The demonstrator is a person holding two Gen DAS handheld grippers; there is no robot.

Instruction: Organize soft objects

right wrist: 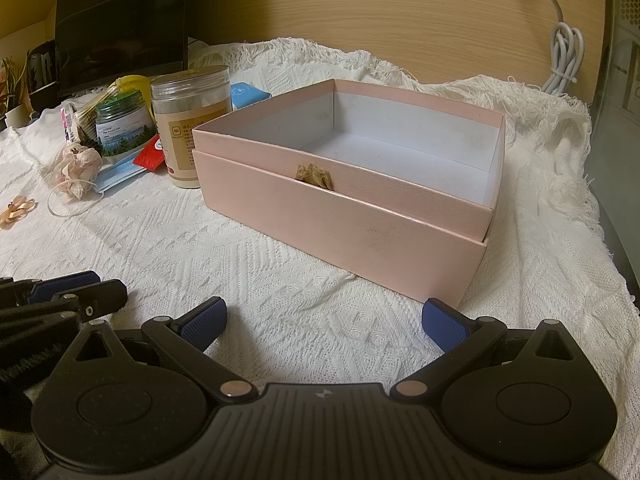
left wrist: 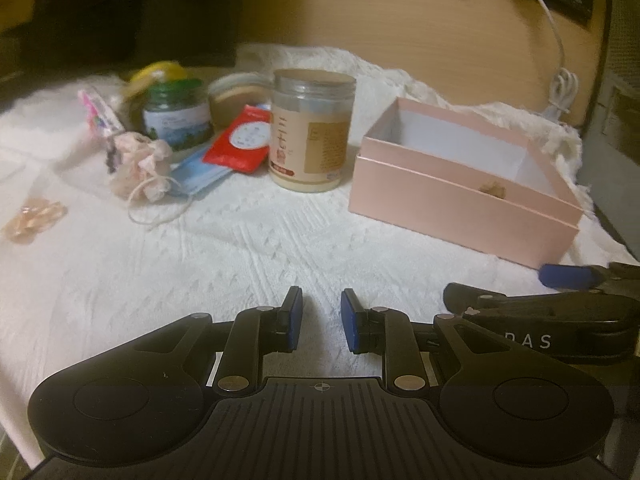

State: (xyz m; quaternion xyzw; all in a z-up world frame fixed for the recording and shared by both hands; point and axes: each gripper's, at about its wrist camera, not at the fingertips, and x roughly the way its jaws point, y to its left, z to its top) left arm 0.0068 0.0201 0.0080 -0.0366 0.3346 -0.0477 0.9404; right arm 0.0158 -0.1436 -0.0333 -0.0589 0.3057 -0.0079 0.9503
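Observation:
An open, empty pink box (left wrist: 460,200) (right wrist: 340,224) stands on the white cloth at the right. Soft items lie at the left: a pale pink lace scrunchie (left wrist: 140,168) (right wrist: 78,168), a blue face mask (left wrist: 204,176) (right wrist: 116,176) and a small peach bow (left wrist: 34,220) (right wrist: 16,210). My left gripper (left wrist: 320,320) is partly open and empty over bare cloth, well short of them. My right gripper (right wrist: 324,324) is wide open and empty just in front of the box; it also shows in the left wrist view (left wrist: 568,276).
A tall clear jar (left wrist: 310,128) (right wrist: 192,120), a green-lidded jar (left wrist: 176,116) (right wrist: 122,124), a red packet (left wrist: 240,142) and other clutter crowd the back left. A white cable (left wrist: 560,80) hangs at the wooden back wall. The cloth's fringe ends at the right edge.

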